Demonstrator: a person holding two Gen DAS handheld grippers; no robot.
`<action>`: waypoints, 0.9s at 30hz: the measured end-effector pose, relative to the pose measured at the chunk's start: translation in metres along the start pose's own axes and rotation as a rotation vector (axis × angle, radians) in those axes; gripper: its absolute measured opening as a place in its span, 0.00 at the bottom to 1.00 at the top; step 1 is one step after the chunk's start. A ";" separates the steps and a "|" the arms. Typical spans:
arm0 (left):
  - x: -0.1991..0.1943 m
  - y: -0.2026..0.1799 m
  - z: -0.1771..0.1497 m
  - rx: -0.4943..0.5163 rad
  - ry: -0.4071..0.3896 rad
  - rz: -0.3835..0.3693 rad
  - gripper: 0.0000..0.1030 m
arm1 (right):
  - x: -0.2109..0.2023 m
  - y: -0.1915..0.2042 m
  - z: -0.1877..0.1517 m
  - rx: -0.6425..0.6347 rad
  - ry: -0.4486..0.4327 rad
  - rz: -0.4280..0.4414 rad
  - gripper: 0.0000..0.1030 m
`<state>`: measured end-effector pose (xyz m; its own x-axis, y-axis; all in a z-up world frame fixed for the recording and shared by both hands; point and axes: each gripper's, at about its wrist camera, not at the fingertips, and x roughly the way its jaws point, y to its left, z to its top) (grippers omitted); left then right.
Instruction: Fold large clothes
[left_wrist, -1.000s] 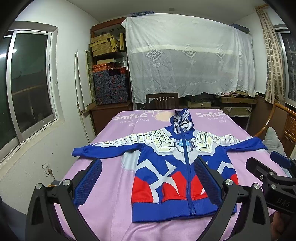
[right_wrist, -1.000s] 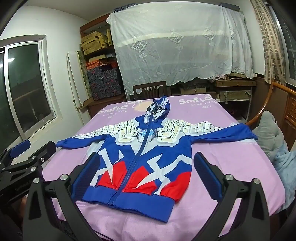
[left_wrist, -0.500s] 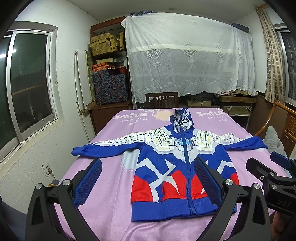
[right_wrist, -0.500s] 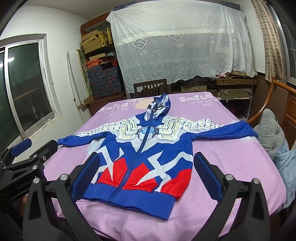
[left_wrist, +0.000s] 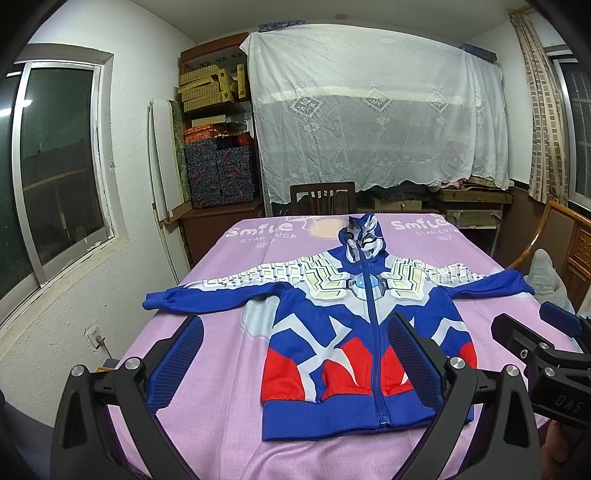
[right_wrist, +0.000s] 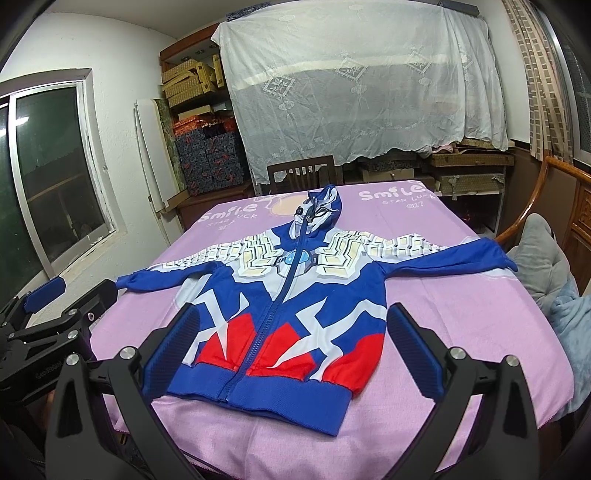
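Note:
A blue, red and white zip hoodie (left_wrist: 354, 332) (right_wrist: 288, 306) lies flat and face up on the table with the pink cloth (left_wrist: 229, 369) (right_wrist: 461, 325), both sleeves spread wide and the hood pointing away. My left gripper (left_wrist: 295, 363) hovers open above the near table edge, over the hoodie's left half. Open as well, my right gripper (right_wrist: 291, 349) hangs over the hem. Neither touches the fabric. The right gripper (left_wrist: 546, 350) also appears at the edge of the left wrist view, and the left gripper (right_wrist: 55, 317) at the edge of the right wrist view.
A dark wooden chair (left_wrist: 323, 197) (right_wrist: 301, 173) stands at the table's far end, in front of shelves draped with a white lace sheet (left_wrist: 369, 110). A window (left_wrist: 55, 166) fills the left wall. A wooden armchair with grey and blue cushions (right_wrist: 546, 266) sits to the right.
Both views have shifted slightly; the hoodie sits a little lower and nearer in the right wrist view. Both grippers stay open and the hoodie has not moved.

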<state>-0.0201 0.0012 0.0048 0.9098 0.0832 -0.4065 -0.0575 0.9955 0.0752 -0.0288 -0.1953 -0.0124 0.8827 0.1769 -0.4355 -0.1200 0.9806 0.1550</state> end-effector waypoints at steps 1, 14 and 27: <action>0.000 0.000 0.000 0.000 0.000 0.000 0.97 | 0.001 -0.001 -0.001 0.001 0.001 0.001 0.96; 0.003 -0.001 -0.004 0.001 0.007 0.000 0.97 | 0.003 0.000 -0.003 0.005 0.006 0.001 0.96; 0.003 -0.002 -0.004 0.002 0.010 0.000 0.97 | 0.003 0.000 -0.004 0.006 0.011 0.003 0.96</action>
<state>-0.0189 -0.0004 -0.0003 0.9059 0.0837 -0.4152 -0.0565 0.9954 0.0773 -0.0279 -0.1942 -0.0172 0.8772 0.1807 -0.4447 -0.1198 0.9795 0.1617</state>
